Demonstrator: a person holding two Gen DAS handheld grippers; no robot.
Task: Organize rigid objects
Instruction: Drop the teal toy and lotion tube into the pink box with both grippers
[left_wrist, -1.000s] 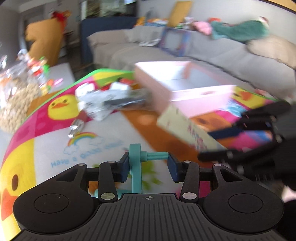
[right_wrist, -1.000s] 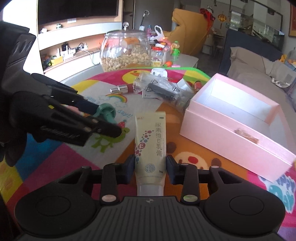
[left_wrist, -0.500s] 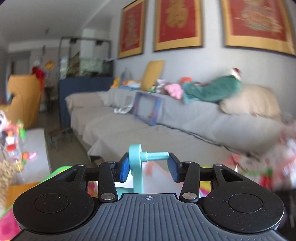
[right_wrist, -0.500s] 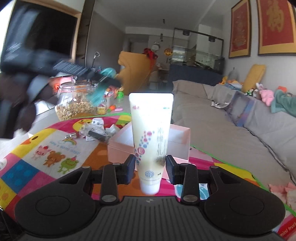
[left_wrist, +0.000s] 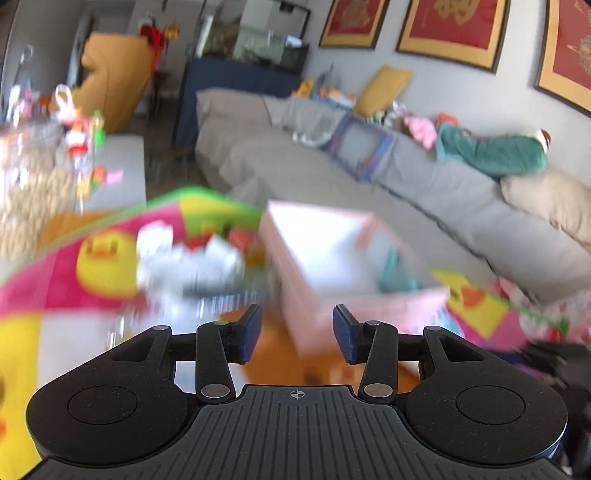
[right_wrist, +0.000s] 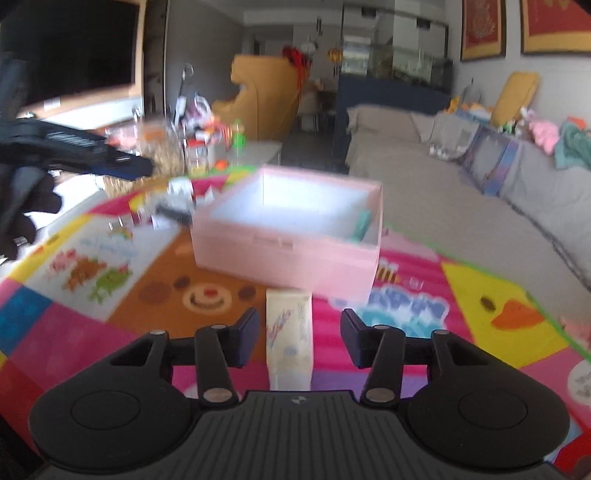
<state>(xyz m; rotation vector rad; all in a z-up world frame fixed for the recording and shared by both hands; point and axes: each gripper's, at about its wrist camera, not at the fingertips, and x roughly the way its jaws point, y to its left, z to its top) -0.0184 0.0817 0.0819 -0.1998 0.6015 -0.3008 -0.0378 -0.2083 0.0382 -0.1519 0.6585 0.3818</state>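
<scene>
An open pink box stands on the colourful play mat; it also shows in the left wrist view. A teal piece lies inside it against the right wall, also seen in the right wrist view. My left gripper is open and empty, just short of the box. My right gripper is open; a cream tube lies between its spread fingers, with gaps on both sides. The left gripper also shows at the left of the right wrist view.
A heap of clear wrappers and small items lies left of the box. A glass jar of nuts and small bottles stand at the mat's far end. A grey sofa runs along the right.
My left gripper has let go of the teal piece, which now lies in the pink box. My right gripper has opened off the cream tube and tilted down toward the mat.
</scene>
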